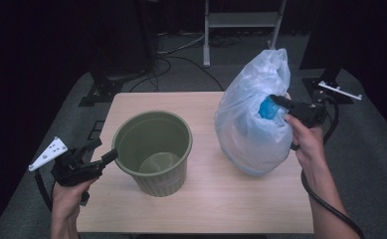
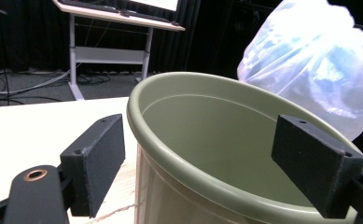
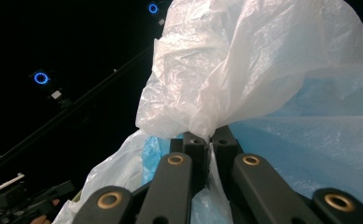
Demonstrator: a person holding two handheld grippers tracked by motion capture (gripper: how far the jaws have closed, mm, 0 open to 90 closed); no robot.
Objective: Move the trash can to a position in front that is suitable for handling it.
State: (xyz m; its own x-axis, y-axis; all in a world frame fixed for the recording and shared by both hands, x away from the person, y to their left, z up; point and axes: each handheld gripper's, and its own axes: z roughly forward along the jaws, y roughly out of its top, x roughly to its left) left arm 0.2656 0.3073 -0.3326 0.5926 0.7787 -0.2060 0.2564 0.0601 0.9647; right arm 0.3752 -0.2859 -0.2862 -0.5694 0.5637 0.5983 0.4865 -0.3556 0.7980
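my right gripper (image 1: 279,99) is pinching the film of the plastic bag (image 1: 253,119), which sits on the table (image 1: 206,199) right of the green bin (image 1: 153,149); left gripper (image 1: 105,152) spread across the bin's rim, probably not touching.

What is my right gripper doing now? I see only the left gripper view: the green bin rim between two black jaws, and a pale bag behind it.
Observer: The right gripper is shut on the plastic bag, pinching a fold of film on its side.
Operator: Does the bag stand on the table?
Observer: Yes, in the high view its bottom rests on the table, to the right of the green bin and apart from it.
Operator: Is something inside the bin?
Observer: The high view looks into it: nothing lies on its floor.
Operator: And the bag?
Observer: It looks full, with something blue showing near the right gripper.
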